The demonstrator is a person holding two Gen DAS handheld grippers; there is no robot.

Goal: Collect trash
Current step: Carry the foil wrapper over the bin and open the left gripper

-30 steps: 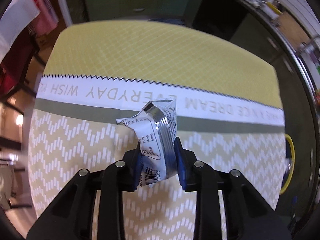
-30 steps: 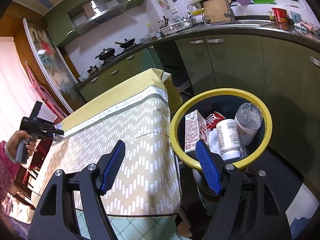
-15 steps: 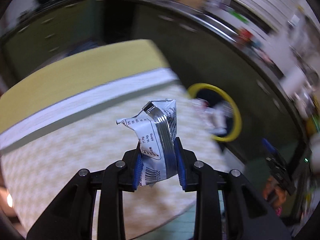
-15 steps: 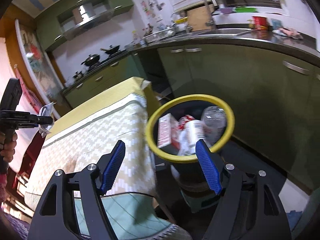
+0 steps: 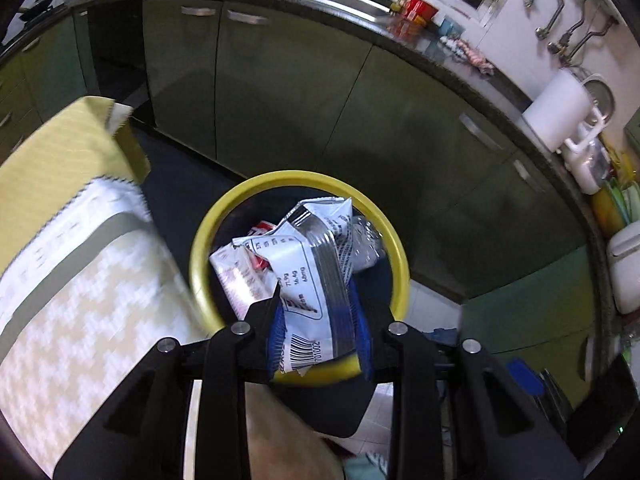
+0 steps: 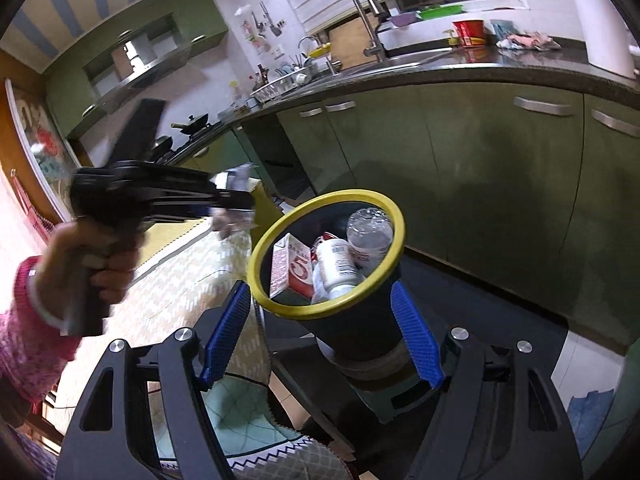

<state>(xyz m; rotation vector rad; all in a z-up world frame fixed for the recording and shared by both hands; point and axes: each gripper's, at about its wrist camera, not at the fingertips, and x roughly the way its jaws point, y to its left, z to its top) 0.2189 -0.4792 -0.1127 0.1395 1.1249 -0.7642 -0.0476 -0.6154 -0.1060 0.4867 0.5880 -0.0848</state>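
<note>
My left gripper (image 5: 318, 340) is shut on a crumpled white snack wrapper (image 5: 308, 276) with a barcode, held in the air just short of the yellow-rimmed black trash bin (image 5: 400, 256). In the right wrist view the left gripper (image 6: 236, 200) and wrapper (image 6: 236, 178) are blurred, left of the bin (image 6: 394, 212). The bin holds a carton (image 6: 290, 266), a white bottle (image 6: 338, 266) and a clear plastic bottle (image 6: 368, 232). My right gripper (image 6: 324, 336) is open and empty, its blue pads (image 6: 416, 336) either side of the bin's lower body.
The table with its yellow and white patterned cloth (image 5: 76, 280) stands left of the bin. Green kitchen cabinets (image 5: 280, 92) and a dark countertop with a sink (image 6: 400, 56) run behind. A white kettle (image 5: 560, 112) stands on the counter.
My left gripper has swung with the wrapper from over the table to the bin. The right gripper has drifted closer to the bin and stays open.
</note>
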